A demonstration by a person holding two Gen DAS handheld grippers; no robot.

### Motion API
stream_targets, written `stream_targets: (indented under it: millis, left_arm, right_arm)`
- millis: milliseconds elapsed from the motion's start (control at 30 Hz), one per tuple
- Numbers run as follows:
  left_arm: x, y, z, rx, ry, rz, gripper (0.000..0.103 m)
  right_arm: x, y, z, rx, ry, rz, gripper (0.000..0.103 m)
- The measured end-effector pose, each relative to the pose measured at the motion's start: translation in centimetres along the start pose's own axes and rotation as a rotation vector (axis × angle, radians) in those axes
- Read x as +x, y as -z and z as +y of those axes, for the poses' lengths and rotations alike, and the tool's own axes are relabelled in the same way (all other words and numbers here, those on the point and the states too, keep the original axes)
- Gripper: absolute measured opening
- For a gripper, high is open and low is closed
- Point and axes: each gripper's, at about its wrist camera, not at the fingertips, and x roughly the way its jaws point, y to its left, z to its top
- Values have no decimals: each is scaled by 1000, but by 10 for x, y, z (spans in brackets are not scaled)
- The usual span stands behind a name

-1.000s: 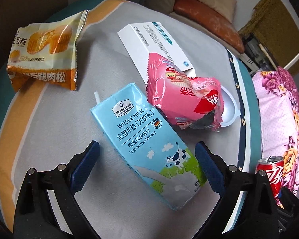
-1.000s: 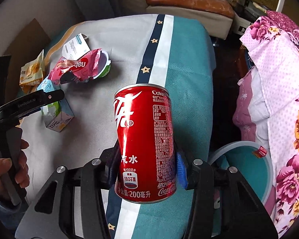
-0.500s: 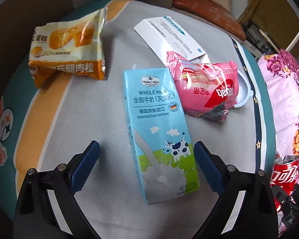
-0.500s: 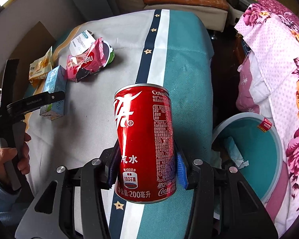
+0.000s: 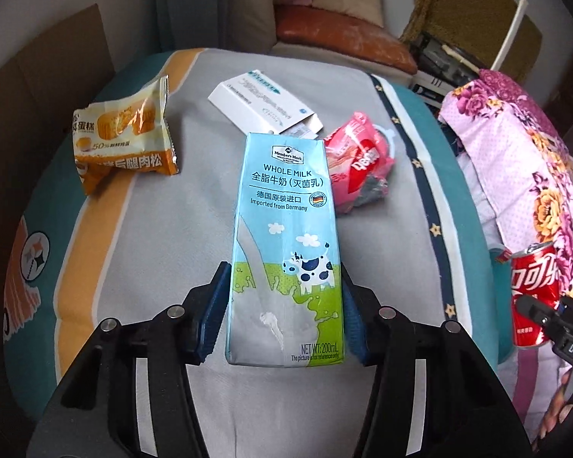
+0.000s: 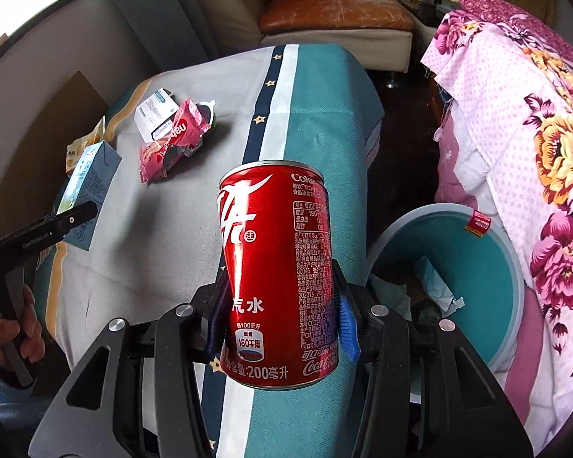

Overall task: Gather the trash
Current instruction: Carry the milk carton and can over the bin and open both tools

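The right tool [image 6: 282,316] held the red can [image 6: 277,271] upright; the teal bin [image 6: 454,278] lay just to its lower right. The left tool [image 5: 284,316] gripped the milk carton [image 5: 286,244], its long axis pointing up the frame over the table [image 5: 164,252].

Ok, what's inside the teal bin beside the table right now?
In the round teal bin, the right wrist view shows some crumpled pale blue and white scraps near its bottom. The red cola can and the right hand-held gripper hide the bin's left part.
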Motion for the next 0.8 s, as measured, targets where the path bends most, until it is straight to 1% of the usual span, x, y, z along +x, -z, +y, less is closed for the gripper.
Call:
stream_targets:
  millis: [67, 133, 233, 367, 500, 600, 700, 800]
  left_arm:
    - [-13, 3, -13, 34, 40, -25, 54]
    - [-19, 2, -39, 97, 74, -38, 54]
    - [-20, 2, -67, 158, 132, -26, 54]
    - [-14, 7, -115, 249, 197, -4, 54]
    - [-4, 17, -170, 352, 241, 25, 54]
    - [5, 28, -212, 425, 272, 55, 54]
    - [12, 40, -247, 481, 282, 70, 54]
    - [21, 47, -272, 519, 298, 94, 54]
  right_arm:
    - [-7, 2, -11, 22, 5, -17, 45]
    - [-15, 5, -24, 48, 12, -31, 45]
    - [-28, 12, -47, 90, 28, -58, 45]
    - [-49, 25, -87, 161, 65, -92, 45]
    - [-67, 41, -126, 236, 104, -119, 45]
    - [-74, 53, -151, 280, 115, -129, 45]
    - [-75, 61, -167, 304, 123, -130, 45]
    - [-73, 66, -179, 320, 122, -125, 45]
